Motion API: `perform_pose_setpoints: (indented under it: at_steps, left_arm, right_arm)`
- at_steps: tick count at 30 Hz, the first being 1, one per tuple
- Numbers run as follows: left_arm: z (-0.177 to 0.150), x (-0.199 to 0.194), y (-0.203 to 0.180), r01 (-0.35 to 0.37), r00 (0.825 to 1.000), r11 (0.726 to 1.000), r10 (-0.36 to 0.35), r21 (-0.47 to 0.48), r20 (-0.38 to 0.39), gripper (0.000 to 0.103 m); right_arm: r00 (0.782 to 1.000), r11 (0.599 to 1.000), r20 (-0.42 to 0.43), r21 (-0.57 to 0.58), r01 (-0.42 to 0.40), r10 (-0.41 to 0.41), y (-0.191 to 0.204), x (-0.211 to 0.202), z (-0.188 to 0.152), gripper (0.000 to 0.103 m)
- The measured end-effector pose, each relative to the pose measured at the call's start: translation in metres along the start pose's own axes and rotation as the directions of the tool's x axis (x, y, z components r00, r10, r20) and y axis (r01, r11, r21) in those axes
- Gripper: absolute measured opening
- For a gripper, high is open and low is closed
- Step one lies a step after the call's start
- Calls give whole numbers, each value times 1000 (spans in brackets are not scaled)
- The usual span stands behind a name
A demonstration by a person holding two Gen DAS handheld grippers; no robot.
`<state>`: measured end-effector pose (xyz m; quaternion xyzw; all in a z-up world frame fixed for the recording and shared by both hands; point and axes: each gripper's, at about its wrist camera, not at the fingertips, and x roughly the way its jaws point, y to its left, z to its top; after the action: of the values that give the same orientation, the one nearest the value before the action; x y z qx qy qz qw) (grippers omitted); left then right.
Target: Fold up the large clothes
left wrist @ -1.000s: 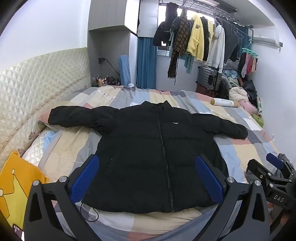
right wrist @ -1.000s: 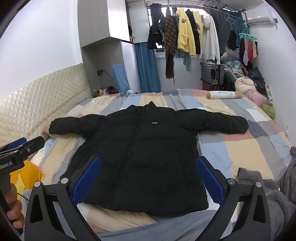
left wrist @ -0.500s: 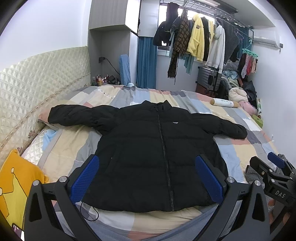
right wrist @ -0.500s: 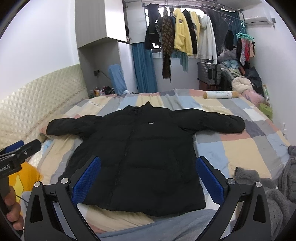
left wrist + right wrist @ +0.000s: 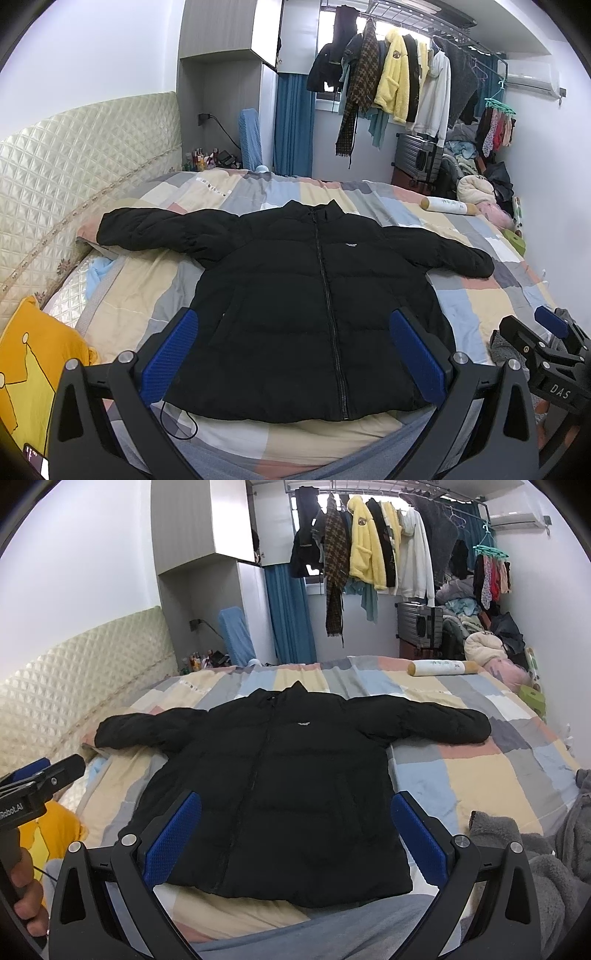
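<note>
Bed: patchwork quilt [image 5: 476, 295] under the jaws
Rail: hung clothes [image 5: 369, 554] far beyond
Cushion: yellow [image 5: 33, 354], left

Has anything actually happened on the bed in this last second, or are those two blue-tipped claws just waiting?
Almost nothing. Both views drift slightly, so the hand-held grippers shifted a little, but neither took hold of anything. The left gripper and the right gripper both stay wide open above the near hem. The black jacket lies flat as before, zipped, with both sleeves spread out on the patchwork quilt.
</note>
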<state>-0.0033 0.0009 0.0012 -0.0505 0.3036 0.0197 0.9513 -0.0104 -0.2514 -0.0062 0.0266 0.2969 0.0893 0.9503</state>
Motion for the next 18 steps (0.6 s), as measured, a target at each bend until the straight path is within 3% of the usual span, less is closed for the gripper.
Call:
perform_pose_setpoints:
  at_steps: [18]
  left_arm:
    - [-2, 3, -6, 6, 1000, 1000, -6, -2, -13, 103]
  right_arm:
    - [1000, 1000, -13, 13, 11, -11, 1, 3, -2, 103]
